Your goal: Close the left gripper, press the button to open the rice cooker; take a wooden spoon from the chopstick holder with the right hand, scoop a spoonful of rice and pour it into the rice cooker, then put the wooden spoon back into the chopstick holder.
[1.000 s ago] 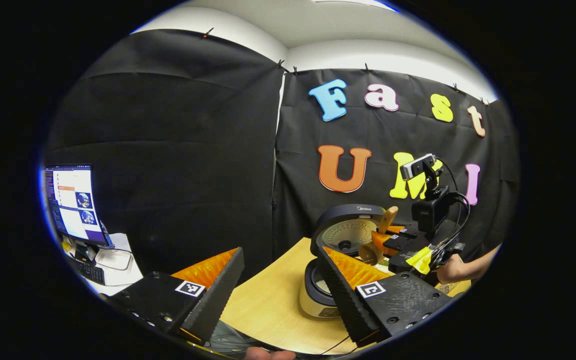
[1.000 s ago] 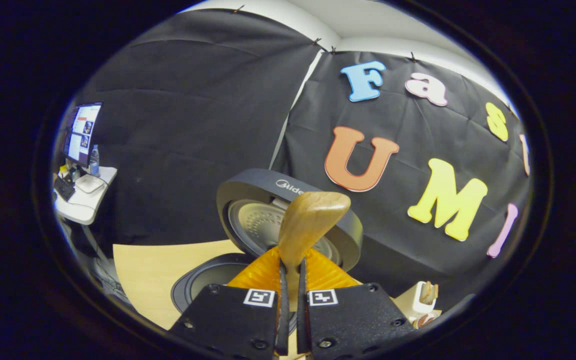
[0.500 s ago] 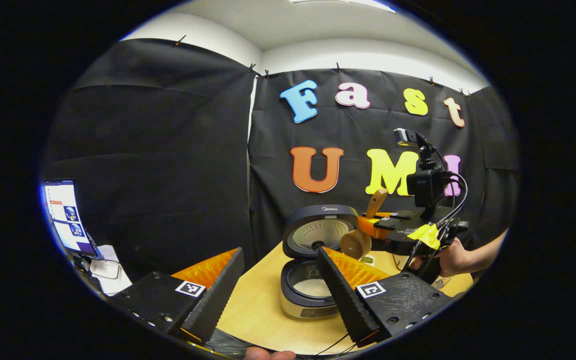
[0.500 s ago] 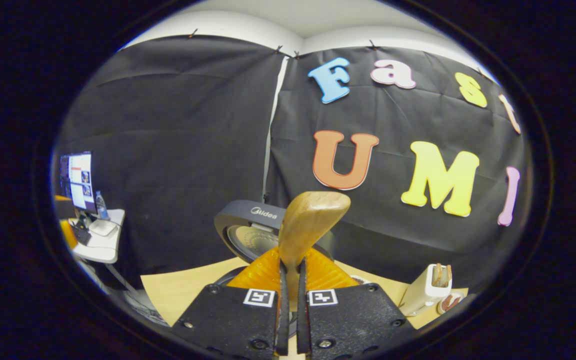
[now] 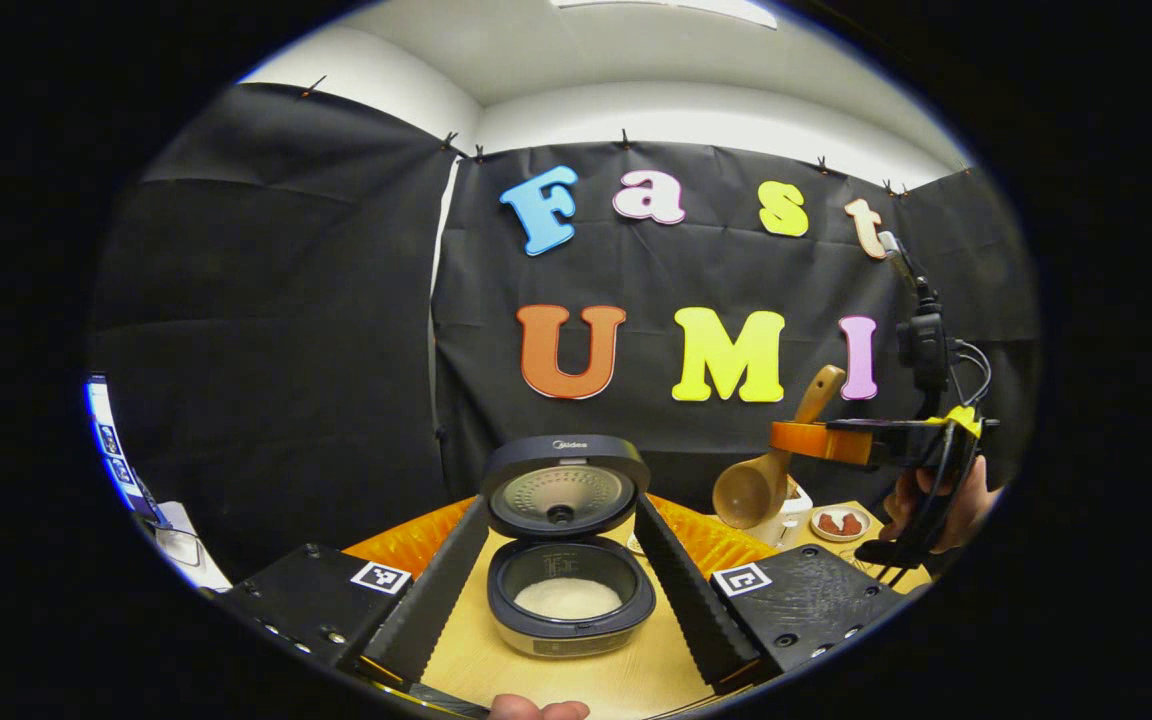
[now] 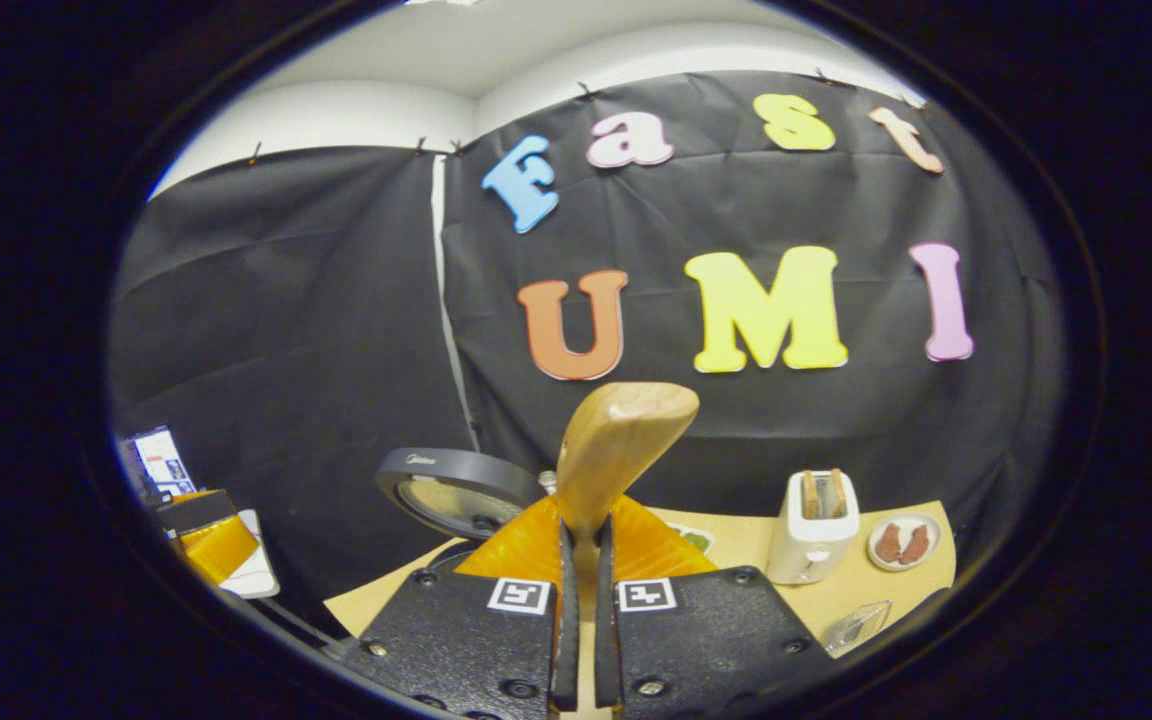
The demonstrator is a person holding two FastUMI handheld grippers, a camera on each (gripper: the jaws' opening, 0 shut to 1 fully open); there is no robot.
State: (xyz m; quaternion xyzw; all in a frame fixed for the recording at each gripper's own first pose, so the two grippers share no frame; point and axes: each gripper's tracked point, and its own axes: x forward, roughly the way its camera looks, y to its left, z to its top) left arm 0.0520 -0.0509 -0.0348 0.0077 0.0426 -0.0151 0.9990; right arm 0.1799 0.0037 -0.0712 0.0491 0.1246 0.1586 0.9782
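Light wooden table (image 5: pixel 636 680) carries the task items, black cloth wall behind.

Left gripper view: the left claw (image 5: pixel 561 590) stands wide open, holding nothing, its fingers flanking the rice cooker (image 5: pixel 569 600) without touching it. The cooker sits at 6 o'clock, lid (image 5: pixel 564 490) raised upright behind the pot, white rice (image 5: pixel 568 598) visible inside. At 3 o'clock the right claw (image 5: pixel 816 440), held by a hand (image 5: pixel 936 500), is closed on the handle of the wooden spoon (image 5: pixel 766 470); the bowl hangs low, above the table and well right of the cooker.

Right gripper view: both fingers press the spoon handle, its end rising at centre. Farther off at 4 o'clock stand a white toaster (image 6: pixel 814 525) and, beside it, a small plate (image 6: pixel 901 543). The cooker lid shows at 8 o'clock.
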